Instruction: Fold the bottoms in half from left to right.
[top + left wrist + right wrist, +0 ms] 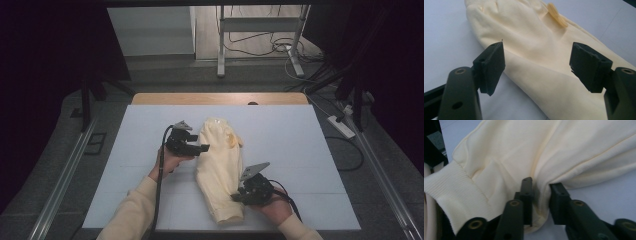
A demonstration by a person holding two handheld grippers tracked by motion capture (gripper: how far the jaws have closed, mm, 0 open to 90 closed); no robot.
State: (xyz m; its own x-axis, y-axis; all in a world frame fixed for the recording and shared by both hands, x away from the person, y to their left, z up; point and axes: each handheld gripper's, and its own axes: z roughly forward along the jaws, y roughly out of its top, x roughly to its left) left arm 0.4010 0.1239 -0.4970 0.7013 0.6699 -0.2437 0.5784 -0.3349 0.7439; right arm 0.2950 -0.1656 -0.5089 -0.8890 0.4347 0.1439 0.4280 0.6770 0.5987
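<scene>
A white board (300,150) covers the wooden table, and behind its far edge there is a grey floor with cables and the legs of a metal stand. On the board, about in the middle and reaching down to the near edge, lies a cream-coloured garment (220,165), maybe a sweatshirt, folded already into a long narrow bundle. Its ribbed cuff (451,197) is at the near end.

The left gripper (200,148) stands at the left side of the bundle, toward the far end. Its jaws are spread wide; in the left gripper view the cloth lies between and below them, and the pads do not press on it.

The right gripper (239,197) is at the near end, on the right side. Its jaws stand only a little apart, with a thick fold of cloth (541,202) between them. The fold looks pinched, though perhaps loosely.

As a judgement, the folding is well advanced: the sides seem already turned in. What is left is probably to fold the bundle across its length and to flatten it.
</scene>
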